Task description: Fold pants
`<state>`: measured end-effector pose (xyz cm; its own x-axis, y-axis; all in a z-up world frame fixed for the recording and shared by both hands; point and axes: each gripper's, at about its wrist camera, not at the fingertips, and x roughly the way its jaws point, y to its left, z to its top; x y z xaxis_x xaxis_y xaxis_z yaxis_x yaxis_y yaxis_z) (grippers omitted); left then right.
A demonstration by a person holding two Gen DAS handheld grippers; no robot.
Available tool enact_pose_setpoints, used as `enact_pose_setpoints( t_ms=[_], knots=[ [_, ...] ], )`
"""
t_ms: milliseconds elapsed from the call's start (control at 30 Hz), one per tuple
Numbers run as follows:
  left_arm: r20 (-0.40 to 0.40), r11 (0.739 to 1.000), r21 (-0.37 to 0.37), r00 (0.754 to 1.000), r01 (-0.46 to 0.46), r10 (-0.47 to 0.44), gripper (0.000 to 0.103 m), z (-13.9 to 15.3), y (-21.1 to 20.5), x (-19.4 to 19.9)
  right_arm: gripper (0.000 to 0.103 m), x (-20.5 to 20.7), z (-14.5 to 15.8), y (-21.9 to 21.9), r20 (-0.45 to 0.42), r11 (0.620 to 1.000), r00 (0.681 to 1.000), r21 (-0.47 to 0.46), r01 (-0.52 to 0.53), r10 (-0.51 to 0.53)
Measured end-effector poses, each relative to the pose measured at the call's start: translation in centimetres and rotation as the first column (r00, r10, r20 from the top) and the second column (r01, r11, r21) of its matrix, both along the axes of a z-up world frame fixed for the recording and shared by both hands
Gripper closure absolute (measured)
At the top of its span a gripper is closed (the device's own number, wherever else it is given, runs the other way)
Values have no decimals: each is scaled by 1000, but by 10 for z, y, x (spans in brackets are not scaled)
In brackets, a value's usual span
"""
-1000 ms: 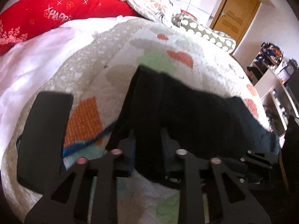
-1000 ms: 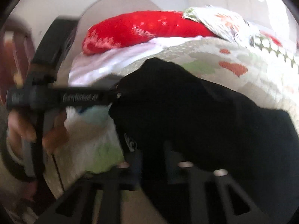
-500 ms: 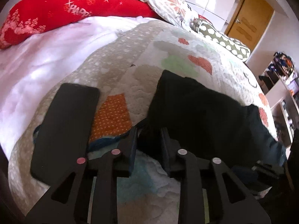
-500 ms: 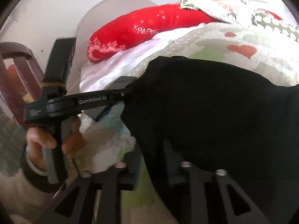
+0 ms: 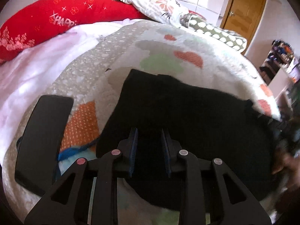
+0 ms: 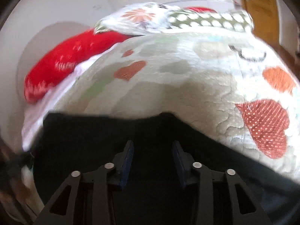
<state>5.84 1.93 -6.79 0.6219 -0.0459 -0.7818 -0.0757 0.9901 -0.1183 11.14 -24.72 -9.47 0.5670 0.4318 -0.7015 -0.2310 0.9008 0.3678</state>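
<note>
We have the black pants [image 5: 187,116] lying flat on the quilt [image 5: 116,56] of the bed, doubled into a broad dark slab, because a soft, level surface lets a fold settle without sliding. Our left gripper [image 5: 150,146] hangs over the near edge of the cloth with its fingers apart and nothing pinched between them. Our right gripper [image 6: 152,159] sits above the other end, fingers likewise spread and free of the fabric, though blur hides the detail there. Both point down at the pants, so we judge one fold is laid and we are placed to take fresh hold. A dark phone [image 5: 43,142] lies on the quilt beside the pants, apart from them, and a red pillow [image 5: 61,18] rests at the head of the bed.
</note>
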Motion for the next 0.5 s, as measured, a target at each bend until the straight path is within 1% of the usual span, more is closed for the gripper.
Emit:
enact_pose_setpoints(
  t_ms=[33, 100, 167, 233, 267, 367, 433, 500],
  knots=[
    [0, 1000, 2, 1000, -4, 4, 79, 0, -1, 1, 65, 8, 6, 1, 7, 1000, 1000, 11, 11, -11],
    [3, 1000, 13, 1000, -12, 12, 77, 5, -3, -1, 65, 15, 12, -2, 25, 998, 999, -40, 49, -48],
    [18, 1000, 29, 1000, -9, 8, 71, 12, -7, -9, 65, 12, 17, -4, 3, 999, 999, -23, 35, -35],
    [36, 999, 38, 999, -3, 2, 60, 18, -11, -17, 64, -8, 29, -16, 20, 1000, 1000, 0, 5, -5],
    [49, 999, 37, 999, 3, -5, 59, 21, -15, -24, 64, -20, 34, -18, 26, 1000, 1000, -5, -8, 8],
    [59, 999, 38, 998, 9, -12, 58, 25, -22, -33, 62, -65, 44, -28, 62, 998, 997, -46, -51, 54],
    [65, 999, 37, 998, 12, -14, 58, 27, -28, -38, 62, -93, 41, -33, 48, 996, 996, -66, -67, 70],
    [64, 999, 36, 998, 18, -20, 58, 28, -34, -43, 62, -115, 35, -40, 41, 996, 997, -61, -68, 70]
  ],
)
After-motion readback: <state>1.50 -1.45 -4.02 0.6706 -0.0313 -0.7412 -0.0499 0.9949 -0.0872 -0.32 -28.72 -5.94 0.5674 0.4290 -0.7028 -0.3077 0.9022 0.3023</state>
